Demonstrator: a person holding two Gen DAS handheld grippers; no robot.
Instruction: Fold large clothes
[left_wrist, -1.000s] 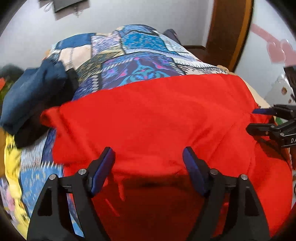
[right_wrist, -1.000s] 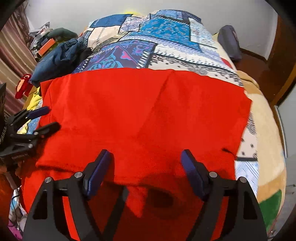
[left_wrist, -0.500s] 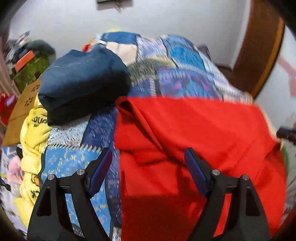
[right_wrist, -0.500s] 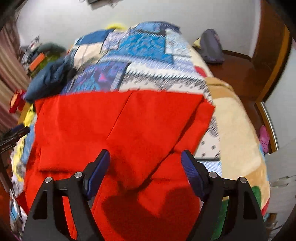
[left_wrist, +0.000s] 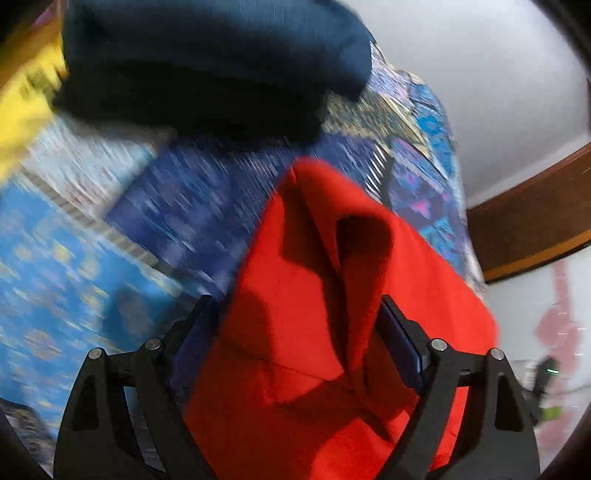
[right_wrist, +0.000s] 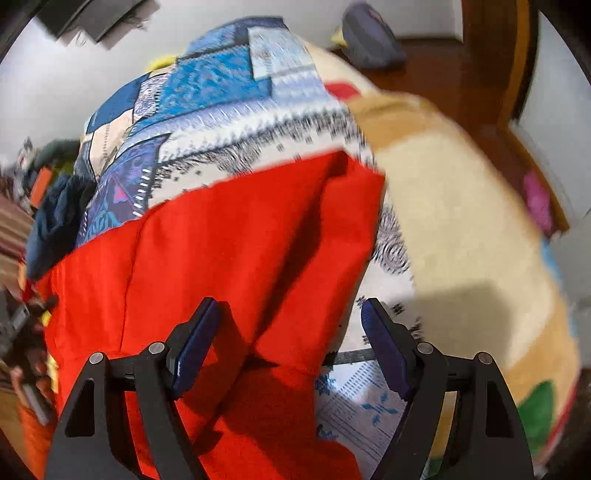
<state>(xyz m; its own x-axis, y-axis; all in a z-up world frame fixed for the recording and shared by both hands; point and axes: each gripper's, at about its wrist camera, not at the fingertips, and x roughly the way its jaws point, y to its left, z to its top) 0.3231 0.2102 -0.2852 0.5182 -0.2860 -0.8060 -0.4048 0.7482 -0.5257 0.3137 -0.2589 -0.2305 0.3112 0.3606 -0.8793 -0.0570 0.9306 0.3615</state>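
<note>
Both grippers have swung outward to the red cloth's (right_wrist: 229, 251) side edges. Left gripper (left_wrist: 299, 332) and right gripper (right_wrist: 288, 332) gape wide, holding nothing; folding is barely begun.

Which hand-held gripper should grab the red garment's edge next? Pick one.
Left, probably. The left hand-held gripper stands open with a raised fold of the red garment between its fingers. The right hand-held gripper straddles only the garment's side edge, half over the bedspread.

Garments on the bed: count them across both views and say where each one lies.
3 visible. The red garment lies nearest, between both tools. The dark blue garment is bundled beyond its far left corner. A yellow garment sits at the bed's left edge. More may be hidden.
</note>
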